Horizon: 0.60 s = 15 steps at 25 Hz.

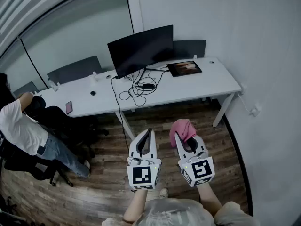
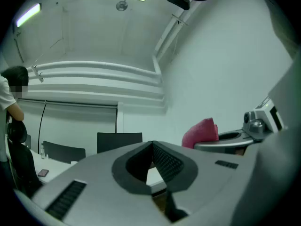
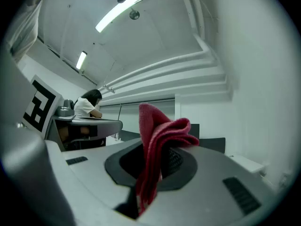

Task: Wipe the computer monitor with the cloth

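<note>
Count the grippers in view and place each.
2. The left gripper is low in the head view, shut and empty; the right gripper is beside it, shut on the cloth. None seems hidden.

The seated person (image 1: pixel 19 126) (far left, head view) is partly cut off by the edge.

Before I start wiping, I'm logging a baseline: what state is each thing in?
Left hand-held gripper: shut, empty.
Right hand-held gripper: shut on the cloth.
Cloth: bunched, pinched between the right jaws.
Monitor: upright on the desk, screen dark.
Tablet: flat on the desk, screen showing a picture.
</note>
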Available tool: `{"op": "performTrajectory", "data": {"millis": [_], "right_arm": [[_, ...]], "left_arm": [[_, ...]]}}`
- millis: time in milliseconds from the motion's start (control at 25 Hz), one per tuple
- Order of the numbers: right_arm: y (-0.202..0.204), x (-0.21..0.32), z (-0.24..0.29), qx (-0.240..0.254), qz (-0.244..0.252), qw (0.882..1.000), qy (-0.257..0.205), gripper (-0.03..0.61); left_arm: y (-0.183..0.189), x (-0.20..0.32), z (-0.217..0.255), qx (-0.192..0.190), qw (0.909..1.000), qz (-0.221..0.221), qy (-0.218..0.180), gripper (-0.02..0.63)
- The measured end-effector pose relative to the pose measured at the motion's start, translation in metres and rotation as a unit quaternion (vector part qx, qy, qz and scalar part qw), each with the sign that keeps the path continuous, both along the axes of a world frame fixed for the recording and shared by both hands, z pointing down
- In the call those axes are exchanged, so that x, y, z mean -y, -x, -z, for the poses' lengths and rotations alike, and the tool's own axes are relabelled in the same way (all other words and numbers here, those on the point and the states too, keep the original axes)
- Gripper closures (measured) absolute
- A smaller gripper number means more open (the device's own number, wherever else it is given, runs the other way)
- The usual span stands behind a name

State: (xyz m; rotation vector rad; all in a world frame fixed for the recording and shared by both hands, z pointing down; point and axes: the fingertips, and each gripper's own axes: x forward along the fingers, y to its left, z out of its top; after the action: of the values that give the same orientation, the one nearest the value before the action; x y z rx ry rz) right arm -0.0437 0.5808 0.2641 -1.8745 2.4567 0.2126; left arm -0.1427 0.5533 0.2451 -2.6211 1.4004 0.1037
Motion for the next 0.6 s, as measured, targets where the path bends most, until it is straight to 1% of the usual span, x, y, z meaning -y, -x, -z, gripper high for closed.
{"op": "performTrajectory", "data": {"millis": [320, 600], "right_arm": [[-0.006, 0.008, -0.010, 0.011, -0.009, 1.000, 0.012, 0.525], [0.009, 0.032, -0.004, -0.016, 0.008, 1.000, 0.000, 0.525]], "left_arm": [[-0.003, 0.012, -0.005, 0.002, 1.0000, -0.005, 0.004, 0.598], [0.006, 0.042, -0.010, -0.002, 0.9999, -0.004, 0.014, 0.598]]}}
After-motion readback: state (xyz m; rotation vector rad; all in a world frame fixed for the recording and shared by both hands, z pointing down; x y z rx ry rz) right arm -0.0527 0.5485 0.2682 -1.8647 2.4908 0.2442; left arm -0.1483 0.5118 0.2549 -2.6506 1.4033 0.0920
